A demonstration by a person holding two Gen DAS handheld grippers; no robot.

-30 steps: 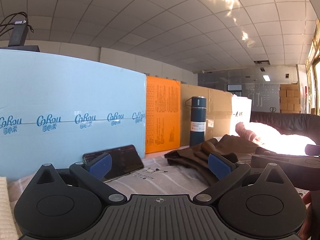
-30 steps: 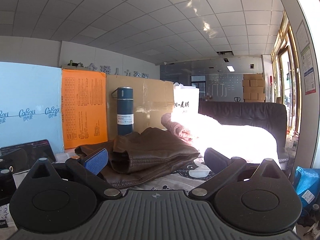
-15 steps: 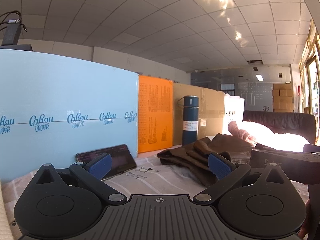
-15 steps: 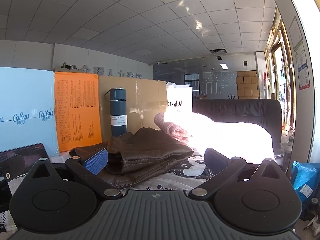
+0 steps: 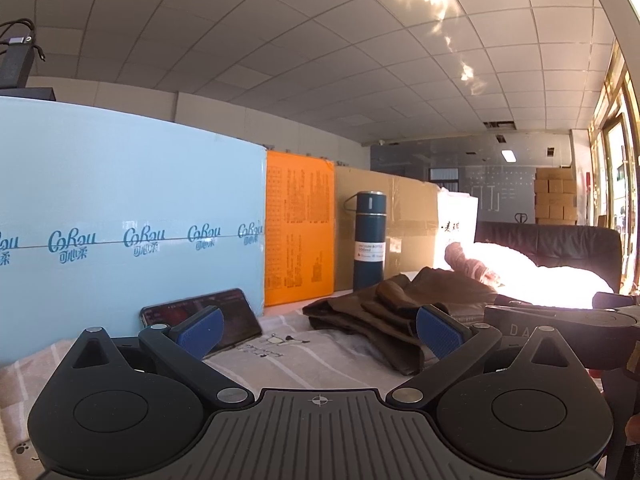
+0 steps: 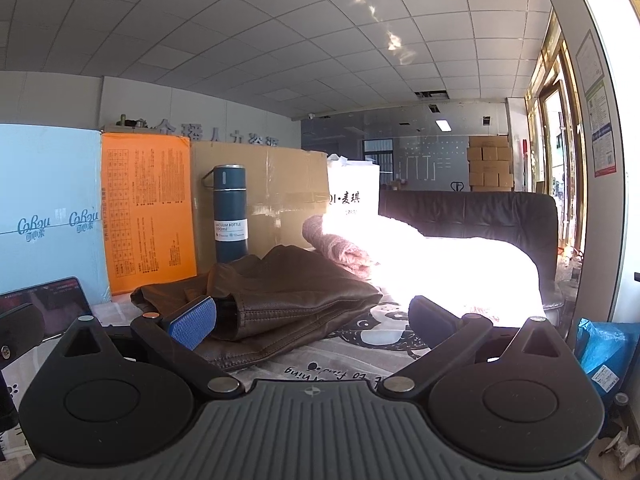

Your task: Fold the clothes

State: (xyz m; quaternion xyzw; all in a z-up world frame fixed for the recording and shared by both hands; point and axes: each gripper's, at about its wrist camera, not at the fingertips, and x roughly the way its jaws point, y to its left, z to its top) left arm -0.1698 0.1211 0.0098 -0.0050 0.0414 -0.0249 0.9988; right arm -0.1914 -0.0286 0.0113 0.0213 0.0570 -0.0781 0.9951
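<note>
Grippers at rest above a printed cloth (image 6: 352, 364), with no garment in either. Left gripper (image 5: 318, 330): fingers spread wide, blue pads (image 5: 200, 330) facing inward, nothing between them; it points toward the phone (image 5: 236, 316) and the left edge of the trousers (image 5: 400, 312). Right gripper (image 6: 312, 320): fingers likewise spread and empty, aimed squarely at the trousers (image 6: 280, 300), whose near hem lies just beyond its left pad (image 6: 192, 322).

Trousers: brown, leather-like, lying in a loose, partly doubled heap on the cloth, in front of the flask (image 6: 230, 216). Seams and a turned edge face the right camera. Their central position between the two views suggests they are the garment set out for folding, within reach of both tools.

Backdrop: a blue board (image 5: 120, 208), an orange sheet (image 5: 300, 232) and cardboard (image 6: 280, 192) stand upright behind the work area, probably as a screen. A pink knit (image 6: 336, 248) and a washed-out white mass lie to the right, before a dark sofa (image 6: 480, 212); whether the white mass is clothing cannot be told.

Stage, as judged: approach, before any grasp. The spread fingers suit a first pinch at an edge or corner. The stiff, slick material may slip from a shallow grip.
</note>
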